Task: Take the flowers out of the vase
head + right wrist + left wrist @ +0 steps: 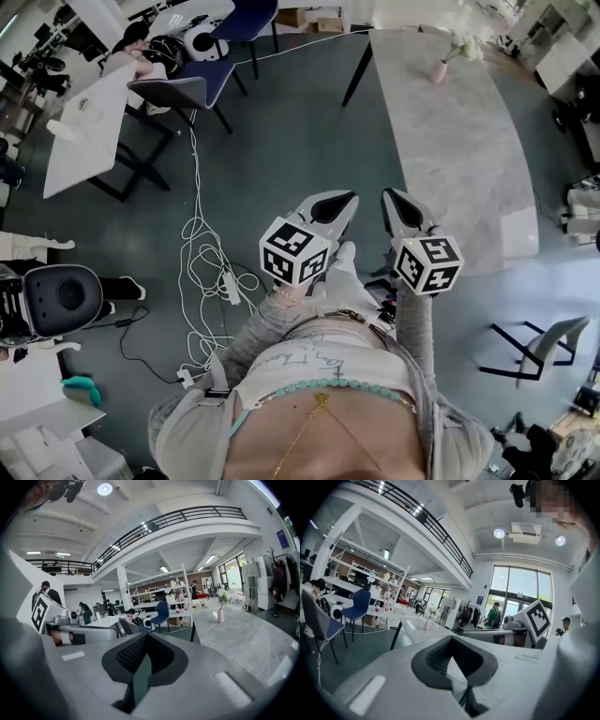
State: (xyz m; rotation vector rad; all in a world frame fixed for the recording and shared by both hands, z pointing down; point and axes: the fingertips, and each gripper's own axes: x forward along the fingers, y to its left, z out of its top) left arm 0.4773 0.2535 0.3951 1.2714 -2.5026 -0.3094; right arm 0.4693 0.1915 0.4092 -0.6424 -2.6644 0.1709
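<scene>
A small pink vase (439,71) with white flowers (466,47) stands at the far end of a long grey marbled table (459,159). I hold both grippers side by side over the floor at the table's near end, far from the vase. The left gripper (337,202) is shut and holds nothing, and so is the right gripper (398,202). The left gripper view shows the left gripper (451,640) with the vase (426,624) small and distant beyond it. In the right gripper view the right gripper (146,637) points left of the vase (220,616) and its flowers (223,596).
White cables and a power strip (208,281) lie on the floor at my left. A blue chair (211,80) and a white table (89,122) stand at the far left, another chair (544,342) at the right. People sit and stand in the background.
</scene>
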